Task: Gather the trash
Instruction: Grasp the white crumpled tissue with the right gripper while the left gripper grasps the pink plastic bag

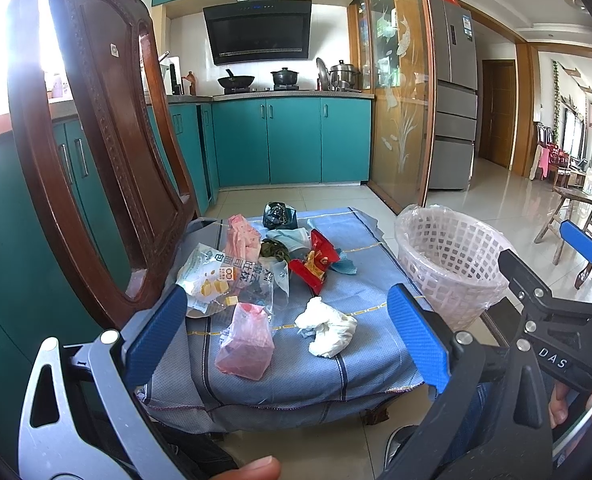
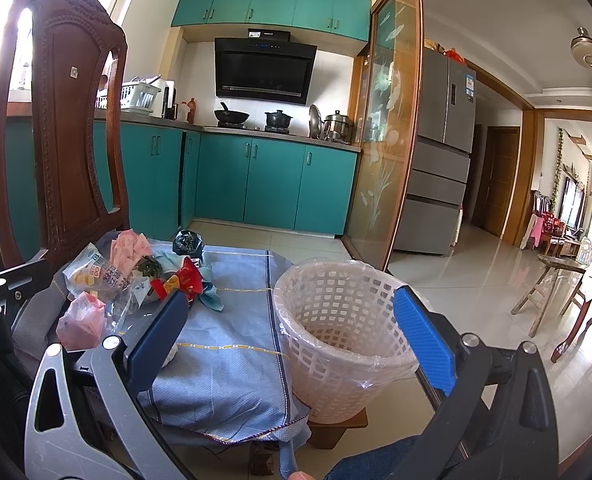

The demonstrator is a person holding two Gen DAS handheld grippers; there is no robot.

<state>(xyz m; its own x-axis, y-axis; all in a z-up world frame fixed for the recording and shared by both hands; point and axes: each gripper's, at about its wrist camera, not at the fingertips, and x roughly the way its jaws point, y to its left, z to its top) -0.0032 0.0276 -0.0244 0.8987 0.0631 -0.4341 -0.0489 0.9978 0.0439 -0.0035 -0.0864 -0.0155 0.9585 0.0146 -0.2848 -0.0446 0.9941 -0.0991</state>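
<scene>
Trash lies on a blue cloth (image 1: pixel 367 272): a pink plastic bag (image 1: pixel 246 340), a crumpled white tissue (image 1: pixel 327 328), a red snack wrapper (image 1: pixel 313 262), a clear snack bag (image 1: pixel 224 280), pink wrappers (image 1: pixel 242 234) and a dark bag (image 1: pixel 280 216). My left gripper (image 1: pixel 286 338) is open, its blue pads either side of the pink bag and tissue, holding nothing. A white lattice basket (image 2: pixel 335 340) with a clear liner stands right of the cloth. My right gripper (image 2: pixel 292 340) is open in front of the basket, empty. The trash pile (image 2: pixel 136 276) sits to its left.
A carved wooden chair back (image 1: pixel 108 140) rises at the cloth's left edge. The basket rests on a small wooden stand (image 2: pixel 337 424). Teal kitchen cabinets (image 1: pixel 292 140) stand behind, with tiled floor (image 2: pixel 475 300) and a wooden stool (image 2: pixel 551 280) to the right.
</scene>
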